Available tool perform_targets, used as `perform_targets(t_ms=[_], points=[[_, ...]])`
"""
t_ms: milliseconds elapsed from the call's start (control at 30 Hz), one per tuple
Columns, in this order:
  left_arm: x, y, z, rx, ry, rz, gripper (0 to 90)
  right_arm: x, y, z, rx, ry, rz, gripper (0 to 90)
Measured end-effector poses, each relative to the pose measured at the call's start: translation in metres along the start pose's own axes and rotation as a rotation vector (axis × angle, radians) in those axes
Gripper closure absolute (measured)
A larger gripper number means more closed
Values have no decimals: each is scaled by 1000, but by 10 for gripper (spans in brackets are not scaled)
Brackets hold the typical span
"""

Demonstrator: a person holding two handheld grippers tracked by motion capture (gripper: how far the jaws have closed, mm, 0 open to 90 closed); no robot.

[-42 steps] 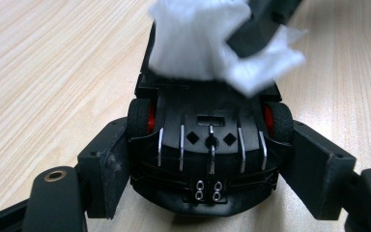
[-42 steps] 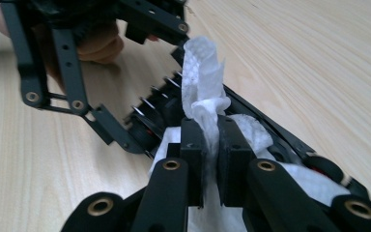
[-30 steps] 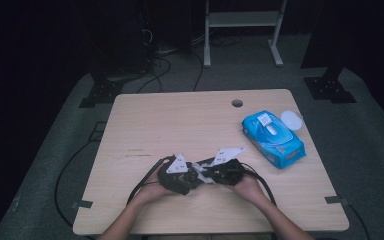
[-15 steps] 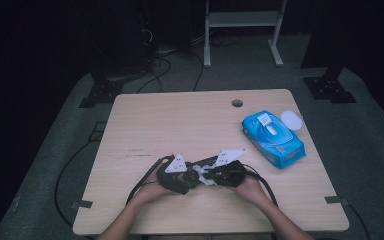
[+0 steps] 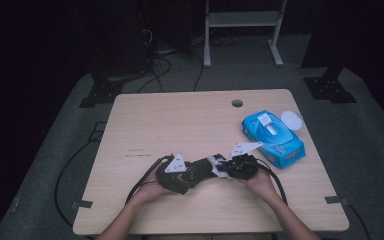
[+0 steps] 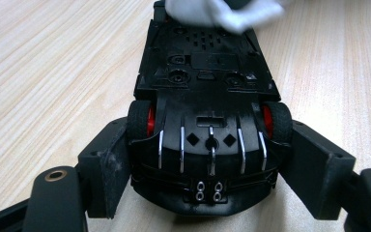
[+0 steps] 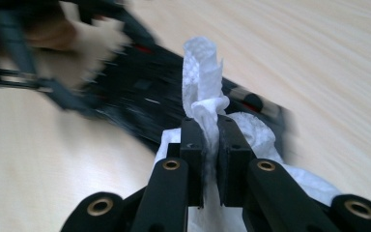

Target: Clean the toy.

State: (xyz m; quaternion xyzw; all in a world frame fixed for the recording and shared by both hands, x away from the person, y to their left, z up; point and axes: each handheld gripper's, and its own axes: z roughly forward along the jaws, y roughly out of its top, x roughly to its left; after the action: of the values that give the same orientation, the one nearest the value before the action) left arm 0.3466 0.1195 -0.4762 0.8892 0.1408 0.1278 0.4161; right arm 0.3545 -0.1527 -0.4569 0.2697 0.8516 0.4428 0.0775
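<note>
Toy car, black with red wheel hubs, lying underside up on the wooden table near its front edge, gripped across its wheels by the left gripper, whose jaws press on both sides. White wipe, crumpled, pinched tight between the nearly closed jaws of the right gripper and resting against the car's far end. Blue wipes pack with a white lid beside it, at the table's right side, apart from the hands.

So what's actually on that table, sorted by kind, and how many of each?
Toy car: 1
White wipe: 1
Blue wipes pack: 1
White lid: 1
Grippers, left and right: 2
Total: 6
</note>
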Motion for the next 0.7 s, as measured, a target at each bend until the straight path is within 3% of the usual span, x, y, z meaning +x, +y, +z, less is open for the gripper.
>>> perform_targets(t_ms=[67, 133, 233, 300, 400, 533, 700], points=[[0, 0, 0, 0, 1, 3, 245, 8, 3, 6, 2, 28, -33, 823], [0, 0, -1, -4, -1, 0, 245, 8, 3, 5, 11, 21, -49, 823], [2, -1, -2, -8, -10, -4, 245, -6, -3, -4, 27, -47, -25, 824], [2, -1, -1, -9, -10, -3, 245, -17, -9, -9, 31, -76, 25, 824], [2, 0, -1, -8, -9, -1, 245, -21, -11, -10, 23, -81, 47, 824], [1, 0, -1, -9, -5, -2, 245, -5, -1, -1, 6, -25, 14, 824], [0, 0, 0, -6, -2, 8, 246, 23, 17, 23, -14, 82, -22, 825]])
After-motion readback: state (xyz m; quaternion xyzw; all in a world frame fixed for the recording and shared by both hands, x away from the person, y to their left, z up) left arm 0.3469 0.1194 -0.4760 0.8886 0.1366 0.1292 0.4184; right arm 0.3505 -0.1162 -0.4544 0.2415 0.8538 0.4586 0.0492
